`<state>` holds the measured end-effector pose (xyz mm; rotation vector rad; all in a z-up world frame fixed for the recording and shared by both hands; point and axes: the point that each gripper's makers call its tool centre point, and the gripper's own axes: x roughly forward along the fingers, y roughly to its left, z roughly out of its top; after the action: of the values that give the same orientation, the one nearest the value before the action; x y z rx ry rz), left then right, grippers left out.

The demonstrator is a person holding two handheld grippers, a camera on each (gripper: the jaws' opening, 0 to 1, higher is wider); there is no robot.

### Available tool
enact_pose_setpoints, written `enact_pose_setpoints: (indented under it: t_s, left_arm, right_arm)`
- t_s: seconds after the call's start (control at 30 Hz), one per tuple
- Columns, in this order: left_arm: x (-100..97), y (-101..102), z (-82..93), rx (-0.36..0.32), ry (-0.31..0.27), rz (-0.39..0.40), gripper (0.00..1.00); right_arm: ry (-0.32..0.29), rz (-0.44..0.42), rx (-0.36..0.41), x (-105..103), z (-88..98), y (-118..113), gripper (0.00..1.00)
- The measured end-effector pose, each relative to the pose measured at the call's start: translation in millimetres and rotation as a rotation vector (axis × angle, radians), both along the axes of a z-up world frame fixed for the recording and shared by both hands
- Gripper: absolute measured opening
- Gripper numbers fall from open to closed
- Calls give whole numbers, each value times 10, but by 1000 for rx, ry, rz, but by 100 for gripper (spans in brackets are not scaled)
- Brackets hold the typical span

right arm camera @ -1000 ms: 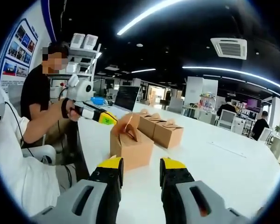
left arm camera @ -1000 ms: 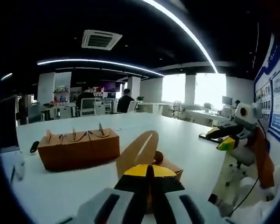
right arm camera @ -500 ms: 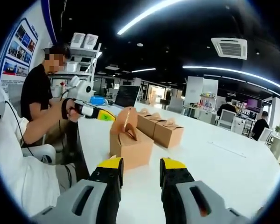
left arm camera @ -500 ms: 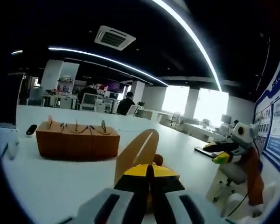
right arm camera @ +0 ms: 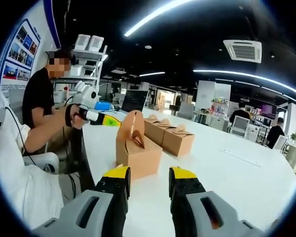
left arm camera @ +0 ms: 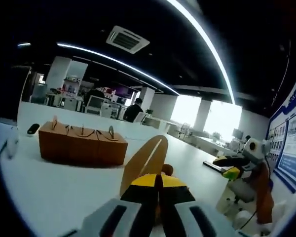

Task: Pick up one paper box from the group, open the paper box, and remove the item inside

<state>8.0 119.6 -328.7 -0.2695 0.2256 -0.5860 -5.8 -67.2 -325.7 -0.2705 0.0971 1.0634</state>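
Opening step: my left claw (left arm camera: 158, 180), jaws together on the raised handle flap (left arm camera: 145, 160) of the paper box (right arm camera: 137, 152), lifts it open while the right claw (right arm camera: 149, 178) waits ahead, jaws apart, next needing to reach inside once clear.
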Motion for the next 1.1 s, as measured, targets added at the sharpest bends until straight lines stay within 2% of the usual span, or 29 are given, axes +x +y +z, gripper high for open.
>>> enact_pose_setpoints:
  t_s: [0.43,1.1]
  left_arm:
    - [-14,67,-3,-41,9,10,4]
    - [12,205,-129,-52,46,33,4]
  right_arm:
    - [-1,1,-1,1,0,1,32]
    - [1,8,-9,-19,-21,30,32]
